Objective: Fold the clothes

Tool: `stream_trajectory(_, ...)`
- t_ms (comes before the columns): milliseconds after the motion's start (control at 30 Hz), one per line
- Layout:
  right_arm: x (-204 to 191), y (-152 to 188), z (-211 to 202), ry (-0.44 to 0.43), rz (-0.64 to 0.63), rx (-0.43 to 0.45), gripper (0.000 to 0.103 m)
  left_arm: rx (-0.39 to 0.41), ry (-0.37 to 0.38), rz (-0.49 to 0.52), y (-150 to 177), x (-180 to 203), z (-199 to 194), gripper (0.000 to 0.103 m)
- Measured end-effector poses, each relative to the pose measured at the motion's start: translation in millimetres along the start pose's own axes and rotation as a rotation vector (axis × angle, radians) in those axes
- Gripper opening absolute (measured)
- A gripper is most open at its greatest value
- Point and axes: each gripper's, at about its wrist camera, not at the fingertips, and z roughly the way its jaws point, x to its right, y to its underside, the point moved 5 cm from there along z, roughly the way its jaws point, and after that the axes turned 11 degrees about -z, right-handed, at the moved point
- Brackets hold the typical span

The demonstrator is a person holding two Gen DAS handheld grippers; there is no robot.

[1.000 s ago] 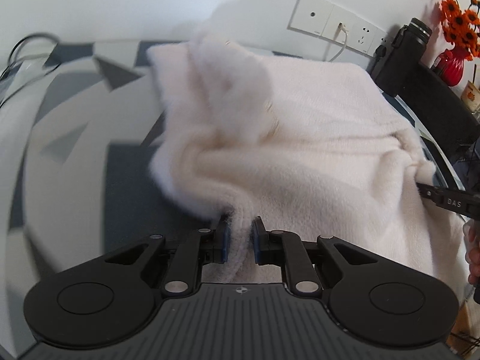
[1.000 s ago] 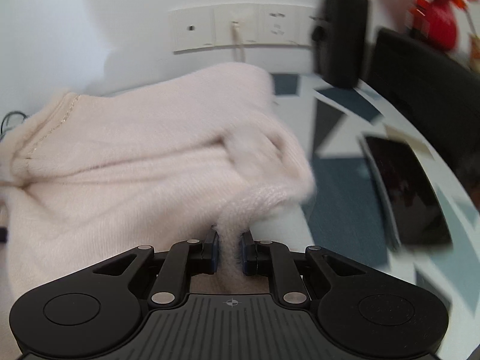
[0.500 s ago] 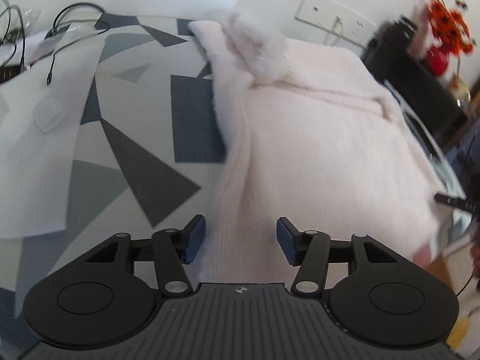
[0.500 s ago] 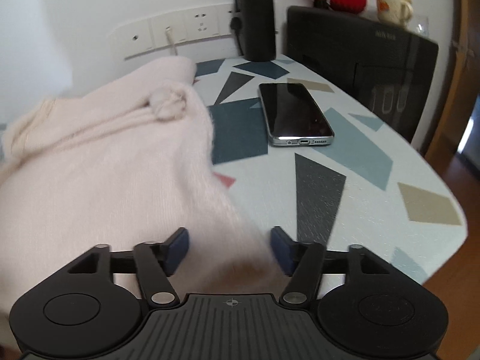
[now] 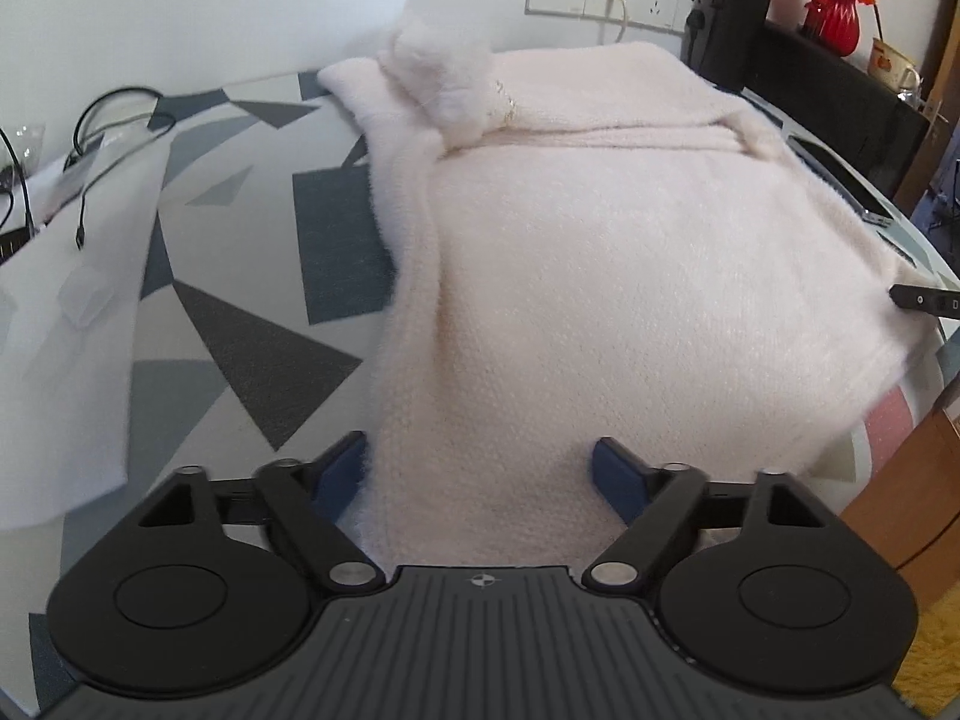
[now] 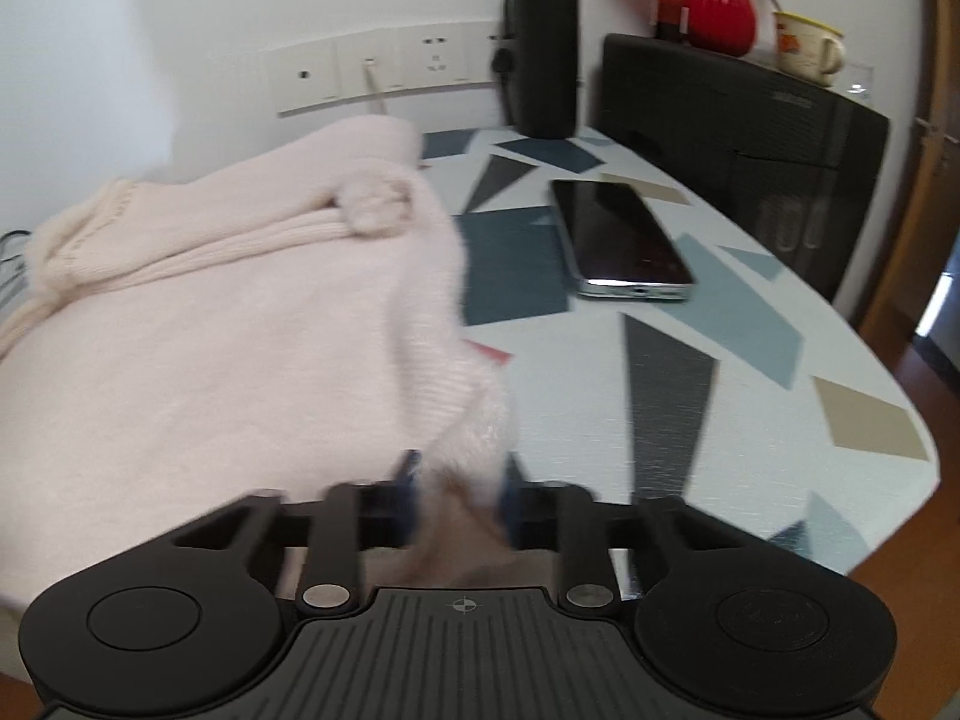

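Pink sweater lies flat, centre of desk, sleeve already folded across top toward 12 o'clock. Left tongs spread wide, straddling near hem, ready to pinch. Right tongs narrowed around hem corner at 5 o'clock; blur, grip uncertain. Phone clear at 3 o'clock.

The sweater is lying on the desk, a phone resting to its right, a bottle standing behind.
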Motion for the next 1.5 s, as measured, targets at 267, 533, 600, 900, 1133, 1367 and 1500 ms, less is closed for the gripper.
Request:
stream_trajectory(267,8.9,-11.3,-33.3,-0.007,0.033,0.078,0.011,0.039,0.115,-0.134,-9.4,-13.0,-19.3,0.012)
stream_trajectory(533,7.3,13.7,-84.3,-0.034,0.013,0.048,0.010,0.109,0.168,-0.194,2.9,-20.1,-65.6,0.008)
stream_trajectory(600,6.6,24.8,-95.5,-0.043,0.017,0.023,0.010,0.101,0.169,-0.220,10.7,-24.4,-73.2,0.008)
stream_trajectory(900,9.8,9.3,-116.0,-0.056,0.039,0.067,0.010,0.125,0.225,-0.271,15.4,-24.3,-91.1,0.007)
stream_trajectory(1133,19.3,-41.8,-114.5,-0.064,0.075,0.169,0.010,0.274,0.311,-0.271,-36.5,-20.5,-103.4,0.007)
stream_trajectory(1367,37.0,-87.0,-98.0,-0.099,0.193,0.201,0.010,0.341,0.372,-0.406,-88.7,-26.7,-101.2,0.007)
stream_trajectory(1500,47.9,-111.3,-88.1,-0.103,0.240,0.205,0.010,0.381,0.366,-0.377,-110.7,-24.3,-99.3,0.007)
